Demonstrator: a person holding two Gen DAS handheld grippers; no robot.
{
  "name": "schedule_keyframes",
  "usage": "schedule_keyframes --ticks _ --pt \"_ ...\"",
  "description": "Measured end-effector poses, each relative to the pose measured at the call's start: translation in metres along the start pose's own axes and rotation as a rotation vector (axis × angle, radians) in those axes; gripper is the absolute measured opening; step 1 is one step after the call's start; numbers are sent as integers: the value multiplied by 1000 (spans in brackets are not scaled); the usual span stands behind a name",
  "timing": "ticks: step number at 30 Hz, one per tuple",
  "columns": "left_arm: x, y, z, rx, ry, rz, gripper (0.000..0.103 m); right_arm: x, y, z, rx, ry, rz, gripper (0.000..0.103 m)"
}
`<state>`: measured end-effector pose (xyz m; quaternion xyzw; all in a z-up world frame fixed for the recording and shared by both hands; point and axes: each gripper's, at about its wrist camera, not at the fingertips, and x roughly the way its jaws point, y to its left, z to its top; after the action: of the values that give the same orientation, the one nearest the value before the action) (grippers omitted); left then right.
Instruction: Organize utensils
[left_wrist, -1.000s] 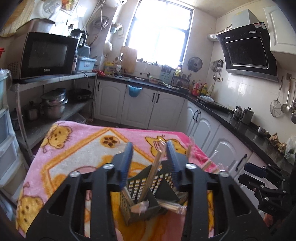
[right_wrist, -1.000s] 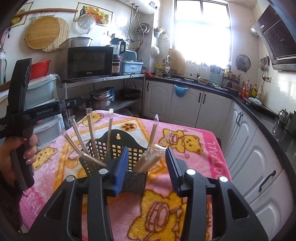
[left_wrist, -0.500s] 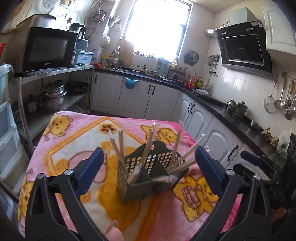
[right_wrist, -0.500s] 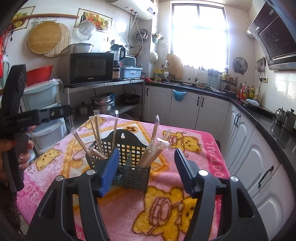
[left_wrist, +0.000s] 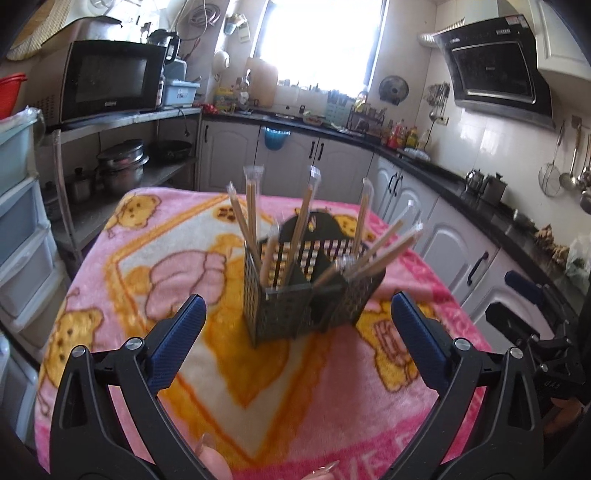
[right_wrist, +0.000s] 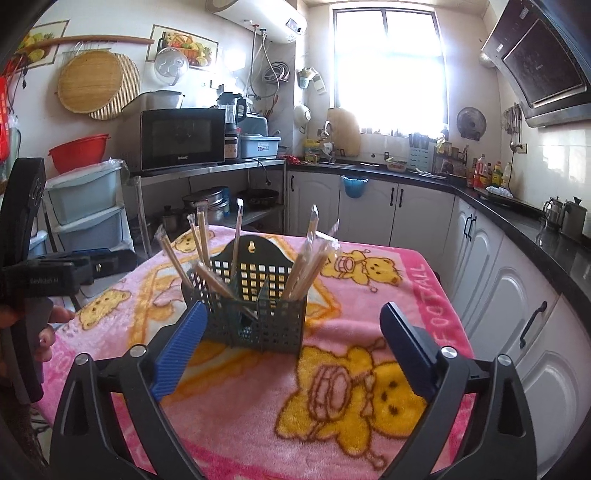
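Note:
A dark mesh utensil basket stands upright on the pink cartoon blanket. Several wrapped chopsticks lean out of its compartments. My left gripper is wide open a short way in front of the basket, touching nothing. From the other side, the basket shows its chopsticks fanning left and right. My right gripper is just short of it; its jaws are opening and hold nothing. The left blue pad sits near the basket's front corner in the picture.
The blanket covers a small table. White cabinets with a black counter run along the right. A metal shelf with a microwave and plastic drawers stands on the left. A hand holds the other tool at the left edge.
Both grippers' jaws went from narrow around chopsticks in the basket to wide apart. Both pulled back from the basket, and the chopsticks stayed in it.

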<state>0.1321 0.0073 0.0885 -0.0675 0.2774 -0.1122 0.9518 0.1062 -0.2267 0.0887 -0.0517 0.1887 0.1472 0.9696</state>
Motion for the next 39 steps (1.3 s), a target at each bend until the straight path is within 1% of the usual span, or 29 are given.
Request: schedule_keyframes --ticks 5,7,14,17,24,28,33,35,36,39 --pt "7 -6 -21 -1 51 -2 93 2 -2 -15 37 35 21 95" --pt "11 -9 -28 0 70 4 93 4 -2 -21 44 47 14 96" --pt "19 -17 -52 -4 113 5 93 5 -7 -40 88 78 29 96" --pt "20 -23 -60 15 115 21 93 4 -7 -45 97 81 23 96" --pt "23 -28 -80 23 121 16 93 3 -7 -60 108 69 4 96" --pt "22 -28 -89 14 96 34 93 0 -8 -67 117 47 -9 96" --pt "19 -27 -95 4 34 50 93 -8 -5 -73 107 -12 -23 97" --pt "17 -27 -95 -3 7 94 93 -10 -5 -75 117 -36 -23 97" --pt "16 -26 -94 -6 -3 99 93 -11 -3 -76 116 -48 -26 97" --pt "14 -26 -97 -21 -36 88 93 -16 0 -77 97 -107 -49 97"
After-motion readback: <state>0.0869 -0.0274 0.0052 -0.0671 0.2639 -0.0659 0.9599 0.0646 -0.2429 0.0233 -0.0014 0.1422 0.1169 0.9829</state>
